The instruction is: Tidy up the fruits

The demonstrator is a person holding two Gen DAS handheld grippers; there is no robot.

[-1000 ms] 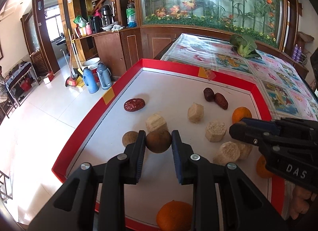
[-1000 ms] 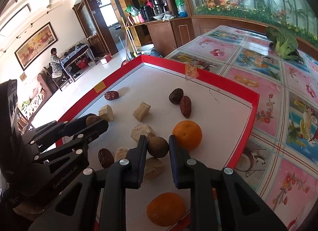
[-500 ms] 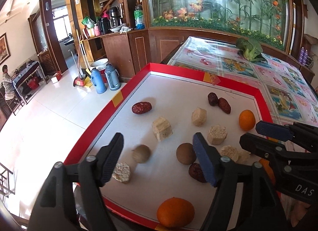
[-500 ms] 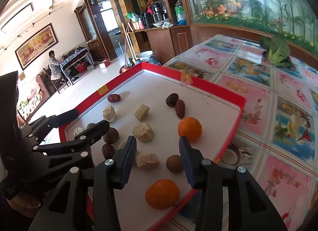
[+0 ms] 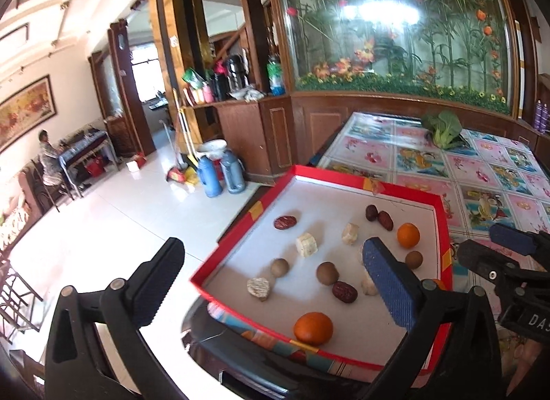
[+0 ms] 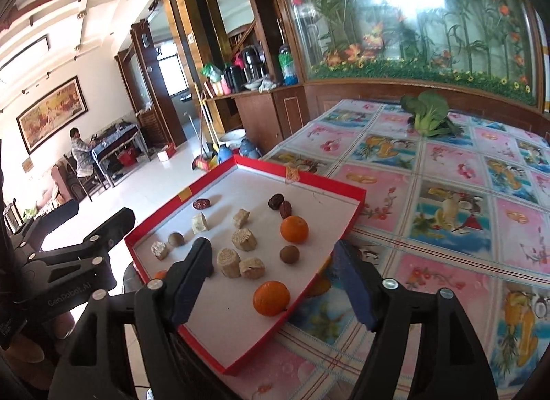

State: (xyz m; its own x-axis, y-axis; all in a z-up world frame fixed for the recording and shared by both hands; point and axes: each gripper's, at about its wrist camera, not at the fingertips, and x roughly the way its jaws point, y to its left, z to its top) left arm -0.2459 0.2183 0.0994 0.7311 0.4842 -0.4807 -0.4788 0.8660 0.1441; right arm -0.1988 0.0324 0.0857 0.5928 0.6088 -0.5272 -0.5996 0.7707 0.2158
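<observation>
A red-rimmed white tray (image 5: 444,228) (image 6: 347,190) on the table holds loose fruit: oranges (image 5: 313,328) (image 6: 294,228), brown round fruits (image 5: 327,273) (image 6: 289,254), red dates (image 5: 285,222) (image 6: 201,204) and pale sugarcane chunks (image 5: 307,244) (image 6: 244,240). My left gripper (image 5: 271,281) is open and empty, held high above the tray's near left corner. My right gripper (image 6: 275,279) is open and empty, above the tray's near right edge. Each gripper shows at the side of the other's view.
The tray sits at the corner of a table with a flowered cloth (image 6: 447,186). A green leafy vegetable (image 6: 428,114) lies at the far end. Beyond the table's left edge is tiled floor with thermos flasks (image 5: 223,171) and a broom.
Both grippers let go of brown round fruits, opened wide and pulled back and up from the tray. The two fruits now rest on the tray.
</observation>
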